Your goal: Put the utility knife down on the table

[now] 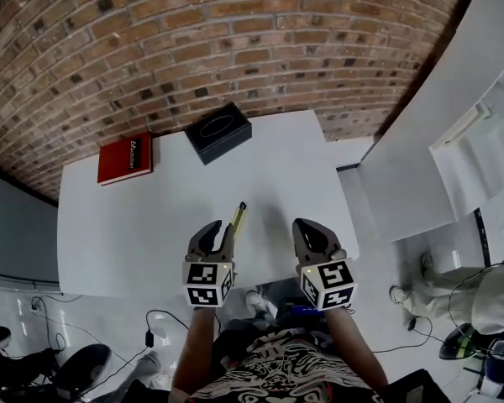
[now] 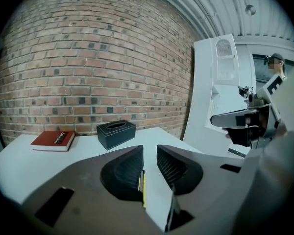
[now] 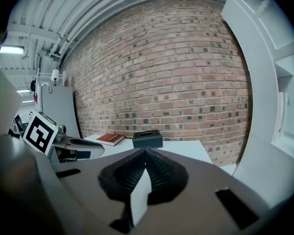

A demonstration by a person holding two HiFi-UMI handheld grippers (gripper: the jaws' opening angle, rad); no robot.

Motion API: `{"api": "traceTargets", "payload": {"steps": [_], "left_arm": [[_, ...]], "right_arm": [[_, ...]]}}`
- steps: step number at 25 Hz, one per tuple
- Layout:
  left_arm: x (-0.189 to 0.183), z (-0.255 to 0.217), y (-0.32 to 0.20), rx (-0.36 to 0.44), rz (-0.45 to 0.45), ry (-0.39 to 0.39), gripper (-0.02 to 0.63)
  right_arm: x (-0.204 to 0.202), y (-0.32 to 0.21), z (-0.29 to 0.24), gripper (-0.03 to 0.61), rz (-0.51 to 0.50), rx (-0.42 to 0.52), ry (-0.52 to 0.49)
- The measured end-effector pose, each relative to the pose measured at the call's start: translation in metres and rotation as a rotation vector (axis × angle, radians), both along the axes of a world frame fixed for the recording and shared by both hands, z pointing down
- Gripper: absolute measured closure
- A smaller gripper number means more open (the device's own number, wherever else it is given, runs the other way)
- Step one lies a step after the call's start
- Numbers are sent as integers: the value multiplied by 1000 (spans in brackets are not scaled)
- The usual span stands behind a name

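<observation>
On the far left of the white table (image 1: 134, 233) lies a red book (image 1: 125, 158), and to its right, near the brick wall, stands a black tissue box (image 1: 218, 131); both are well apart from the work at the near edge. There the left gripper (image 1: 222, 227) hangs over the tabletop. Its own view shows the jaws parted with a clear gap between them, clamping nothing. The utility knife (image 1: 239, 216), a slim yellow-edged bar, lies at the right side of these jaws. Its long axis runs away from the person and leans slightly right, its near end tucked under the gripper and its far end out past the fingertips. In the left gripper view the knife (image 2: 142, 185) shows low in the gap, close against the inner face of the left jaw; whether it touches that pad cannot be told. It looks to be resting on the table already, so what remains is likely to draw the left gripper straight back along the knife's length without dragging it. The right gripper (image 1: 312, 232) hovers further right, its jaws pressed together and empty.
</observation>
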State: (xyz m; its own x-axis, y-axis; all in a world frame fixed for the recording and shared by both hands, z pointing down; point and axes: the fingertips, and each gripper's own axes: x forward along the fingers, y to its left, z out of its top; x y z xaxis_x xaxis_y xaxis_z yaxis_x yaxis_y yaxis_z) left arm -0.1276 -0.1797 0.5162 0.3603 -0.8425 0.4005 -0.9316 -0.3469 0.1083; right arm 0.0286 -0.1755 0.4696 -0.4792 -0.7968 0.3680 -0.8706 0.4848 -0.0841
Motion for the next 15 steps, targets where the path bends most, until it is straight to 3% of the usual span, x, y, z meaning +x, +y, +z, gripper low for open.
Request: {"api": "traceTargets", "payload": {"steps": [4, 9, 15], "left_arm": [[2, -17, 12, 23, 5, 41, 580], [2, -39, 22, 85, 6, 100, 591], [-6, -53, 27, 128, -18, 63, 592]], "right_arm": [[-6, 13, -16, 577, -1, 44, -8], [-8, 24, -32, 577, 1, 100, -10], [-8, 26, -42, 577, 14, 144, -8]]}}
